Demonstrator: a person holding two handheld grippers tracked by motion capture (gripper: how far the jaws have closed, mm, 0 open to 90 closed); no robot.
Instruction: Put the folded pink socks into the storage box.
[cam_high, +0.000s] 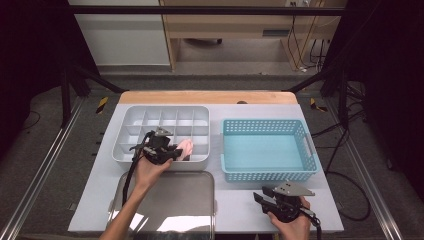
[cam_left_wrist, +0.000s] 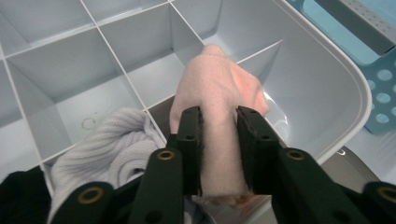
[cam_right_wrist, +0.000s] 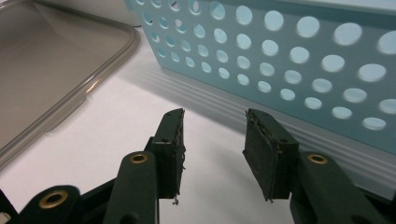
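Our left gripper (cam_left_wrist: 218, 154) squeezes a pink sock (cam_left_wrist: 217, 93) over the front right corner of the white divided box (cam_left_wrist: 322, 84). We might drop it on a wall between two pockets, or on the white sock (cam_left_wrist: 112, 144) next door. Our right gripper (cam_right_wrist: 215, 149) waits open near the blue basket (cam_right_wrist: 289, 56).

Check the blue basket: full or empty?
Empty. The high view shows the blue basket with a bare floor, and the right gripper beside it holds nothing.
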